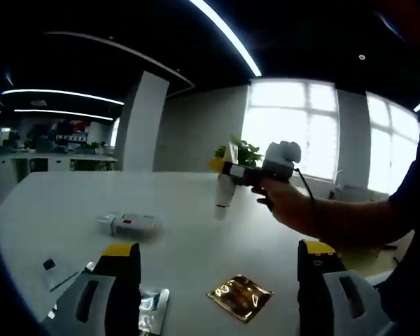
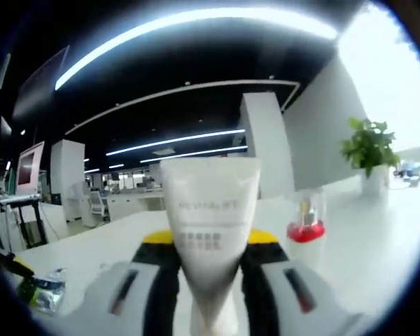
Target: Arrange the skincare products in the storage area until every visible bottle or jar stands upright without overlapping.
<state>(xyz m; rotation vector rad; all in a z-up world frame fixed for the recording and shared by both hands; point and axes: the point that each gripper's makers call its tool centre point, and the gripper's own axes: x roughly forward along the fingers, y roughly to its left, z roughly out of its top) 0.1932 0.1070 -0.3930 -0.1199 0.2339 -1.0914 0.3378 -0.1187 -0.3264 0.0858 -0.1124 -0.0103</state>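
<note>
A white tube (image 2: 210, 210) with grey print stands upright between the yellow-tipped fingers (image 2: 267, 238) of my right gripper (image 2: 210, 245), which is shut on it. In the left gripper view the same tube (image 1: 224, 194) hangs cap-down above the white table (image 1: 70, 196), held by my right gripper (image 1: 229, 171) in a person's hand. A white bottle with a red label (image 1: 130, 224) lies on its side on the table. My left gripper (image 1: 220, 276) is open over the near table with nothing between its fingers. A small clear bottle with a red band (image 2: 306, 225) stands beyond the tube.
A gold foil sachet (image 1: 239, 297) and a silver sachet (image 1: 152, 308) lie flat near my left gripper. A white card with a small dark piece (image 1: 50, 266) lies at the left. A potted plant (image 2: 368, 148) stands at the table's far end. A plastic bottle (image 2: 47, 291) lies low left.
</note>
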